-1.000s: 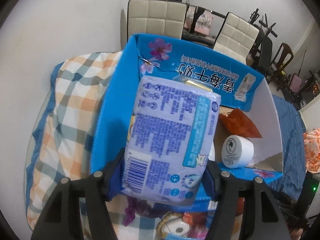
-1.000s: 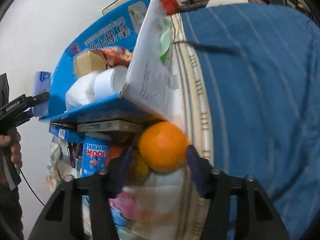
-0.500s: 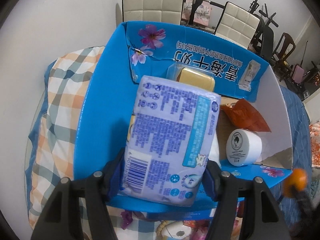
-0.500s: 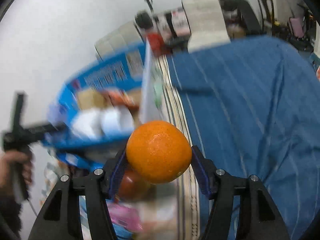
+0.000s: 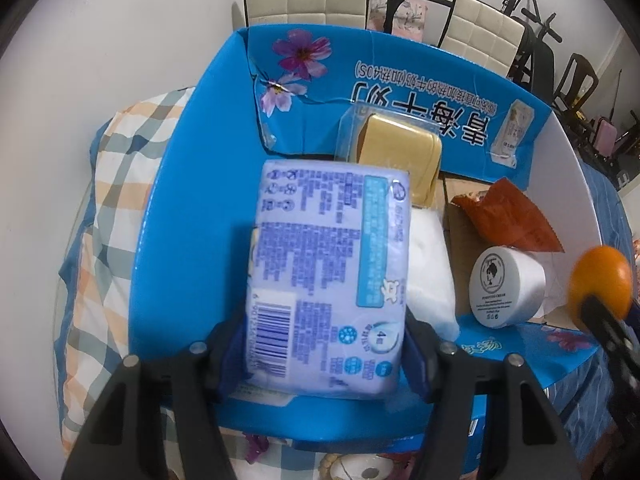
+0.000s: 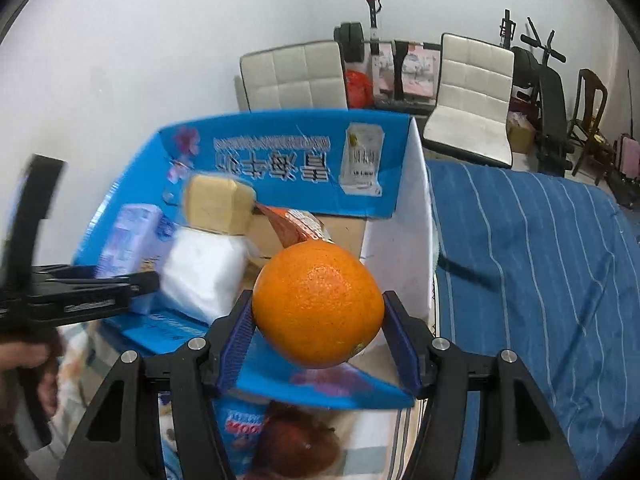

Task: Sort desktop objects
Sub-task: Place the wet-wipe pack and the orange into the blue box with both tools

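Left gripper (image 5: 326, 344) pinches the tissue pack (image 5: 328, 276) above the blue box (image 5: 188, 216); right gripper (image 6: 318, 338) clamps the orange (image 6: 318, 304) over its near edge. Lower both well inside before releasing.

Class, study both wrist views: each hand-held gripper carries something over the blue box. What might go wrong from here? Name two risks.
1. The orange is round and pinched only at its sides by the right hand-held gripper; dropped from here, it may roll or land on the white cream jar.
2. The left hand-held gripper grips just the near end of the wipes pack, which could sag or slip, landing on the white pouch in the blue box.
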Tool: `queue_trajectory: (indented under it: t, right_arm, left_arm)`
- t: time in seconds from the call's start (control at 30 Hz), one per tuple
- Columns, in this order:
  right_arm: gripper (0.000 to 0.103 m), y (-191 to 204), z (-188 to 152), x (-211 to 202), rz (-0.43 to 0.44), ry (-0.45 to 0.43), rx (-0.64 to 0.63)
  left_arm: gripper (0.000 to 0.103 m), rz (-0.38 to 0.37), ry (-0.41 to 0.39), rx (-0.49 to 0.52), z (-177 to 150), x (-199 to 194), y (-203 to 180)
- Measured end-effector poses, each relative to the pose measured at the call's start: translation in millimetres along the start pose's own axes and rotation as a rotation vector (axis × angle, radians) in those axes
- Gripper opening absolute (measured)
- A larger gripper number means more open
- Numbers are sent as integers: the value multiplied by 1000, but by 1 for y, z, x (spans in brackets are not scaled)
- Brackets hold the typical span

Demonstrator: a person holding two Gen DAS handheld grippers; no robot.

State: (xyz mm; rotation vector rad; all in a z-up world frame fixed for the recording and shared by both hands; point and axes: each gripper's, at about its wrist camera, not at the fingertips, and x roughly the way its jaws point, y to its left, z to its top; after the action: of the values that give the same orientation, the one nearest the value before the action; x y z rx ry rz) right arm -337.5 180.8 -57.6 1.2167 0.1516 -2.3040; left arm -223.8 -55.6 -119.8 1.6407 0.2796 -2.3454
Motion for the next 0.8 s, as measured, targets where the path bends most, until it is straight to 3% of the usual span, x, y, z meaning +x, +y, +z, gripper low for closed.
queue_trajectory:
  t: [0.13,0.8]
  right_arm:
    - [65,-3,-5,16,-21,49,-5]
    - [65,-12,-14,18,-6,70,8]
  left_arm:
    - [66,3,0,1,-1,0,-1]
    - [66,25,5,8,-4,-2,-3]
